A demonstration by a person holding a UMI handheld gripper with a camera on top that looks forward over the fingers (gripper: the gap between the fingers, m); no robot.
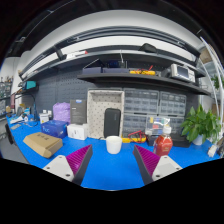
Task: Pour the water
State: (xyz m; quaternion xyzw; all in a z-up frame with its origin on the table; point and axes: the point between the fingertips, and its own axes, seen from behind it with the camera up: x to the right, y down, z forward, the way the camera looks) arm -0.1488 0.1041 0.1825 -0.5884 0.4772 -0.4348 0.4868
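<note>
A long blue table (110,172) fills the foreground, backed by a grey wall of small drawers and a dark shelf (130,72) running above it; a tall patterned panel (105,112) stands at the back of the table with a dark upright object in front of it; off to one side sits a leafy green plant (200,122); on the other side lie a tan cushion-like block (42,144), a blue bundle (55,128) and a white box (76,131); I am holding my gripper (112,162) low over the table, its two fingers spread wide with nothing between them, the magenta pads (80,160) facing inward; straight ahead, beyond the fingertips and roughly centred between them, stands a small white cup (113,144); a little to its side sits a red rounded vessel (163,144), which I take to be the water holder, though I cannot tell for sure; to do this step well I would turn toward the red vessel, keep the fingers level and wide, and close only once it sits squarely between the pads, leaving the cup undisturbed.
</note>
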